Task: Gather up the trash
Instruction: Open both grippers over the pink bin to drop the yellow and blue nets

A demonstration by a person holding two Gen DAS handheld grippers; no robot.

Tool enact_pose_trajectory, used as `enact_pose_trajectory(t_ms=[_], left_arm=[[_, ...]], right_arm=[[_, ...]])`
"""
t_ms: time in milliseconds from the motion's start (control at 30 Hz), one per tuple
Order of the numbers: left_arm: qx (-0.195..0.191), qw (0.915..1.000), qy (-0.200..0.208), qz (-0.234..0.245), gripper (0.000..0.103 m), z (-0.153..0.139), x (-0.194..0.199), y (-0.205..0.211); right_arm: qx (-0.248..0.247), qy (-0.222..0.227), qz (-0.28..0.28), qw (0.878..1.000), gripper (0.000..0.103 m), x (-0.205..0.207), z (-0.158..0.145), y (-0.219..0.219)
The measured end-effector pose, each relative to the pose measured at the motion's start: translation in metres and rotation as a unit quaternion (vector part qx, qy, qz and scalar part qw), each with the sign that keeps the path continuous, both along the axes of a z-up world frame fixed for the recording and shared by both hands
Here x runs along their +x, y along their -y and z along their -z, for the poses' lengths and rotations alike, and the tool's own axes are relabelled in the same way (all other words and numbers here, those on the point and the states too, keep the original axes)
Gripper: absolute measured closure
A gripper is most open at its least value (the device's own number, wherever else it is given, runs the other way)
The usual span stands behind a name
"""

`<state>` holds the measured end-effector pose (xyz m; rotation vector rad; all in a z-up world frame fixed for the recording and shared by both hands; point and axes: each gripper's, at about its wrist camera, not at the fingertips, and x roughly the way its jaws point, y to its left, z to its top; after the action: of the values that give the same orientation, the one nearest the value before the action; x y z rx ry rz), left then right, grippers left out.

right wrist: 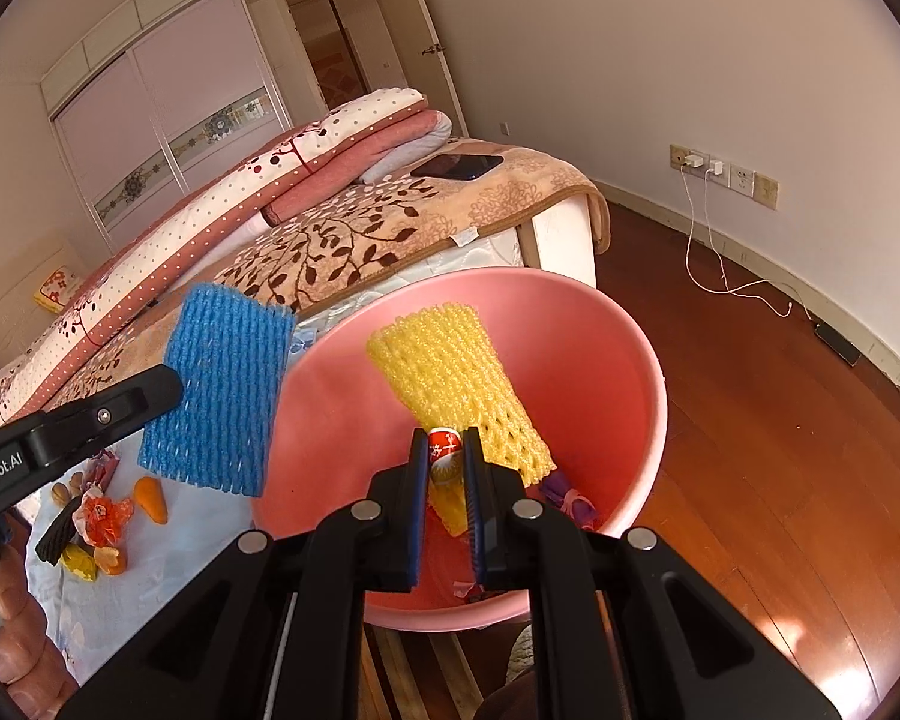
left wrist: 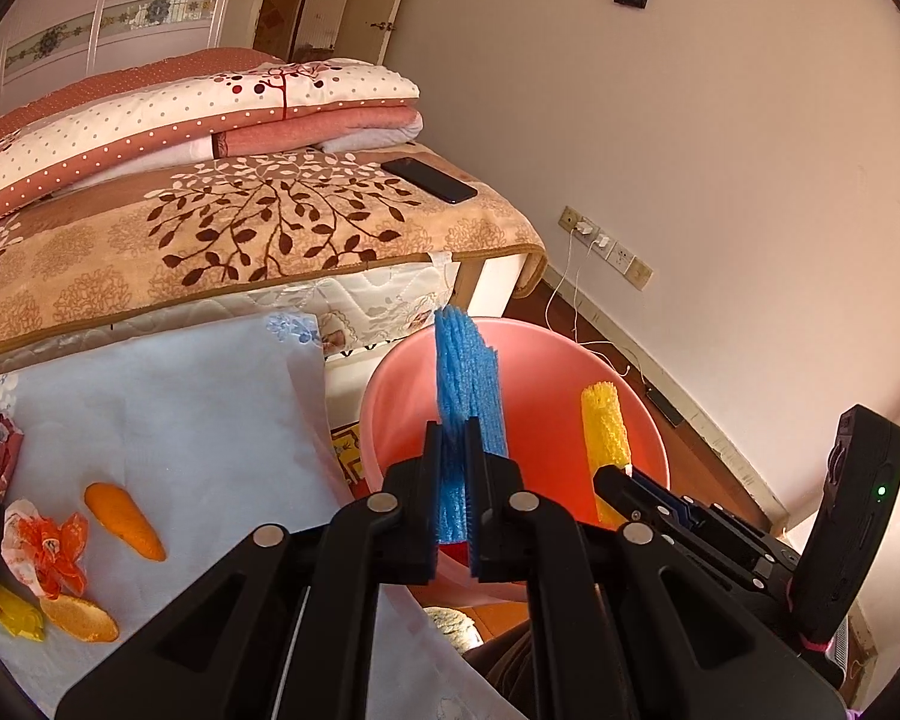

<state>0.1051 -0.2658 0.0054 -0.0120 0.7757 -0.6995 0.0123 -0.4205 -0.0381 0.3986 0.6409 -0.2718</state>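
Trash: blue foam net (left wrist: 468, 414) clenched in left gripper (left wrist: 453, 426), yellow foam net (right wrist: 459, 384) in right gripper (right wrist: 446, 441), over pink basin (right wrist: 630, 324). Risk: light blue net, near the rim's left, may drift outside.

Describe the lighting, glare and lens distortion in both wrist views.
Left wrist: sharp, warm daylight, dark fisheye corners, wall skirting bowed. Right wrist: sunlight glares off the wooden floor at lower right, pink basin evenly lit, wardrobe lines curved.
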Motion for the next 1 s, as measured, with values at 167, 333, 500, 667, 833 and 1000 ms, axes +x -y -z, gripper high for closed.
enact_pose_trajectory(t_ms=[167,333,500,667,833,1000], left_arm=[[-0.002,1.0000,-0.008,0.001,0.097,0.006,0.002,0.005],[0.001,0.9995,-0.030,0.002,0.096,0.011,0.008,0.006],[-0.012,0.9990,-0.042,0.002,0.067,0.012,0.009,0.002],[-0.018,0.9990,-0.041,0.002,0.067,0.009,0.007,-0.001],[-0.018,0.9992,-0.036,-0.002,0.067,0.007,0.004,-0.006],[-0.020,0.9993,-0.030,-0.003,0.067,0.004,-0.001,-0.012]], right_arm=[[0.004,-0.003,0.004,1.000,0.093,0.002,0.004,0.004],[0.007,-0.006,0.008,1.000,0.093,0.003,0.006,0.006],[0.005,-0.007,0.010,1.000,0.093,0.004,0.006,0.006],[0.002,-0.005,0.011,1.000,0.093,0.004,0.004,0.003],[0.002,-0.001,0.015,1.000,0.080,0.002,0.001,0.001],[0.000,0.007,0.018,1.000,0.066,-0.002,-0.003,-0.001]])
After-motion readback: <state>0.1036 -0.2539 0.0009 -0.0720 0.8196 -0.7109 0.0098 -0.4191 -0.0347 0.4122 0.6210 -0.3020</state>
